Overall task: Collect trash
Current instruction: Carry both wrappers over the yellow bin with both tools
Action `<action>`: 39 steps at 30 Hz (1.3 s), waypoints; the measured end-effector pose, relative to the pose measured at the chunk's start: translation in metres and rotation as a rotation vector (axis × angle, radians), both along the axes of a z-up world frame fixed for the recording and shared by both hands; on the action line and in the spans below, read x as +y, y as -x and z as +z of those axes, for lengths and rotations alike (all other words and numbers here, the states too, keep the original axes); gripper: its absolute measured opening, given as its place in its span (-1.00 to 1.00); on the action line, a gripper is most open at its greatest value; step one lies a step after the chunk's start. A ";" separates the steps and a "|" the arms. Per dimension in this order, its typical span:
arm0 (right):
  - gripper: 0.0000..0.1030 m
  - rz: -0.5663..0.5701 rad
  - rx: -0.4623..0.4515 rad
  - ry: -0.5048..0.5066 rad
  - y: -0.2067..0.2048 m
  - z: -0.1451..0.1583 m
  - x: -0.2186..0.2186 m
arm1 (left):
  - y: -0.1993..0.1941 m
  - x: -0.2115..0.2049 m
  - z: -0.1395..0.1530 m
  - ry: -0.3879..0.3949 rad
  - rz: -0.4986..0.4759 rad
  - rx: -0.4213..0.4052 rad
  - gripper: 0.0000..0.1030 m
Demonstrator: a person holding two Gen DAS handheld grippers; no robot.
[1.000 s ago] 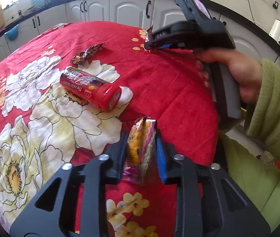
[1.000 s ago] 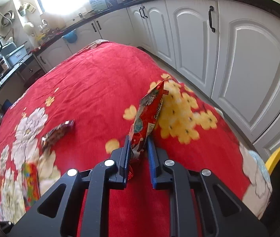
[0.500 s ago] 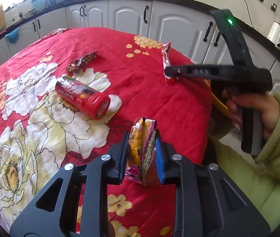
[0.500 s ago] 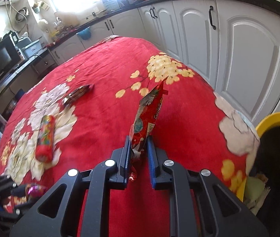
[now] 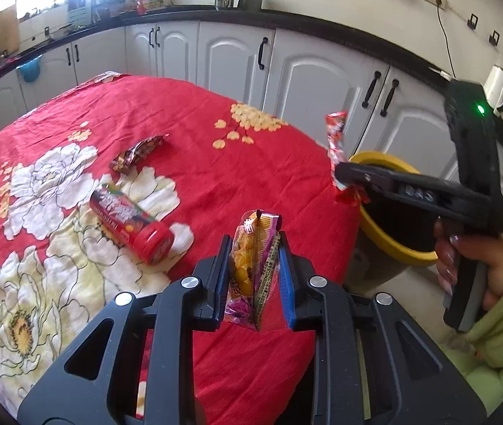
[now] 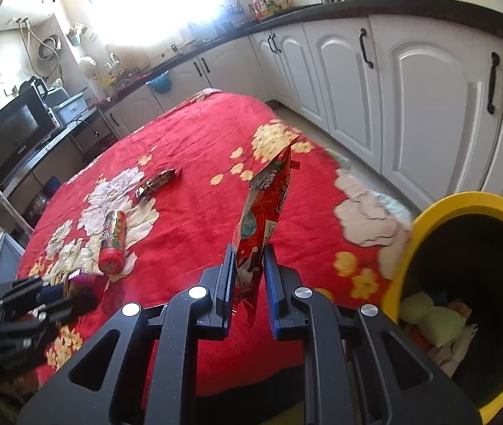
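My left gripper [image 5: 254, 248] is shut on a yellow and purple snack packet [image 5: 251, 269], held upright above the table's near edge. My right gripper [image 6: 248, 258] is shut on a red snack wrapper [image 6: 265, 205], close to the yellow trash bin [image 6: 464, 202] at the table's right side. From the left wrist, that right gripper [image 5: 343, 173] with its red wrapper [image 5: 336, 134] hangs at the rim of the bin [image 5: 379, 159]. A red tube [image 5: 127, 223] and a dark wrapper [image 5: 136, 152] lie on the red flowered tablecloth [image 5: 187, 134].
The bin's black liner holds green and mixed scraps [image 6: 432, 318]. White cabinets [image 5: 230, 56] run behind the table, close to the bin. A microwave [image 6: 14, 131] stands on the counter at the left. A hand in a green sleeve [image 5: 499, 283] grips the right tool.
The right gripper has carried the red wrapper rightward off the tabletop to the yellow bin. The left gripper has risen a little with its packet; the tube and dark wrapper stay put.
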State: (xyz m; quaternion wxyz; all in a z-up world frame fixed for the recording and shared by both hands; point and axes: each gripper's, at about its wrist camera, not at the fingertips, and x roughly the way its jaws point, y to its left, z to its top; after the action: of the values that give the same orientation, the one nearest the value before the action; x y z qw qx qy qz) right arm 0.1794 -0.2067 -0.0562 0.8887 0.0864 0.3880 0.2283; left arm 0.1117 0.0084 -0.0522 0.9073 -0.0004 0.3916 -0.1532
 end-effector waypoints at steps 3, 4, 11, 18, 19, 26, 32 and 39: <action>-0.70 -0.015 -0.013 0.007 0.005 0.005 -0.014 | -0.005 -0.008 0.006 0.015 -0.001 -0.013 -0.66; -0.70 -0.021 -0.018 0.009 0.006 0.006 -0.018 | -0.006 -0.011 0.009 0.019 0.000 -0.018 -0.66; -0.70 -0.075 -0.045 0.022 0.020 0.014 -0.053 | -0.017 -0.036 0.023 0.052 -0.024 -0.045 -0.66; -0.70 -0.152 -0.051 0.026 0.030 0.013 -0.091 | -0.031 -0.073 0.030 0.079 -0.071 -0.056 -0.65; -0.70 -0.152 -0.051 0.026 0.030 0.013 -0.091 | -0.033 -0.081 0.030 0.082 -0.081 -0.055 -0.65; -0.70 -0.227 -0.030 0.042 0.036 -0.001 -0.128 | -0.048 -0.131 0.023 0.086 -0.142 -0.039 -0.65; -0.70 -0.286 0.035 0.041 0.042 -0.028 -0.157 | -0.065 -0.176 0.010 0.085 -0.190 -0.003 -0.64; -0.67 -0.340 0.076 0.021 0.045 -0.046 -0.186 | -0.082 -0.219 -0.012 0.067 -0.237 0.048 -0.62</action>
State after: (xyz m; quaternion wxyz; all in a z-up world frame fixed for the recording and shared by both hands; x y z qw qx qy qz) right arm 0.1341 -0.3922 -0.1025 0.9001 0.1499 0.4035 0.0671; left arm 0.1937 -0.2106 -0.0637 0.8727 0.0115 0.4053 -0.2722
